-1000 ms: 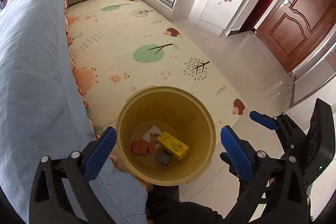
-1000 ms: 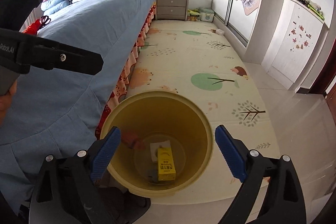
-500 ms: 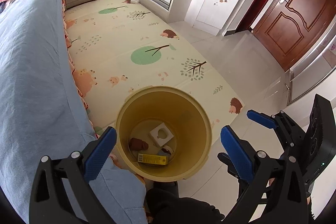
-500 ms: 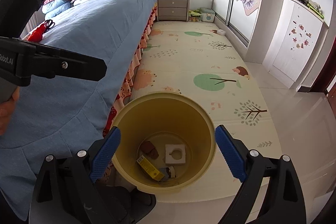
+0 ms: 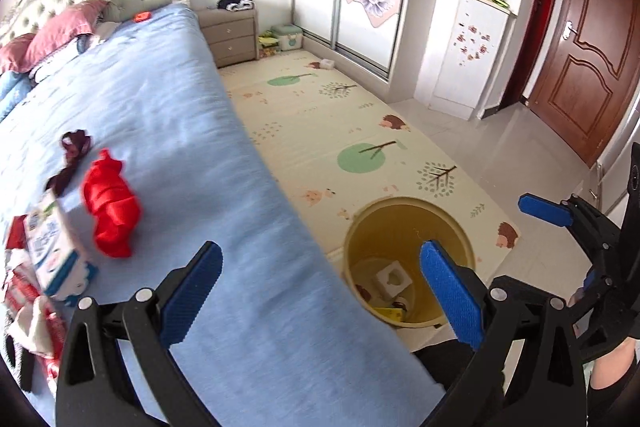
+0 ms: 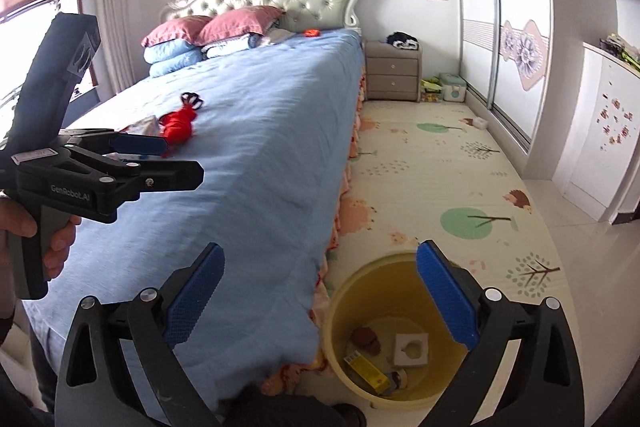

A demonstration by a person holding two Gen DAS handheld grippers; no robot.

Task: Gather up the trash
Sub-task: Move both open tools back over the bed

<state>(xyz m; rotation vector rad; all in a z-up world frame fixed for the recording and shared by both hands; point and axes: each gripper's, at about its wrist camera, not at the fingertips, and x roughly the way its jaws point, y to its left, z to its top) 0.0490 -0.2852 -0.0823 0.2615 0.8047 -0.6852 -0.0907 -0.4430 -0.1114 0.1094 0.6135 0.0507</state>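
Note:
A yellow bin (image 5: 360,227) (image 6: 344,291) stands on the floor beside the bed, holding a yellow box (image 6: 366,373), a white foam piece (image 6: 412,349) and a brown scrap (image 6: 365,338). On the blue bed (image 5: 180,131) lie a red crumpled wrapper (image 5: 112,203) (image 6: 178,123), a blue-white carton (image 5: 54,251), a dark scrap (image 5: 74,147) and red-white packets (image 5: 28,311). My left gripper (image 5: 320,295) is open and empty over the bed edge; it also shows in the right wrist view (image 6: 136,155). My right gripper (image 6: 320,299) is open and empty over the bed edge by the bin.
A patterned play mat (image 6: 432,163) covers the floor between bed and wardrobe (image 6: 504,39). A nightstand (image 6: 394,71) stands by the headboard. A white cabinet (image 5: 468,51) and brown door (image 5: 588,67) are at the right. Pillows (image 6: 216,27) lie at the bed's head.
Both grippers have lifted and swung left, away from above the bin toward the bed. The bed trash has come into view. Both stay open.

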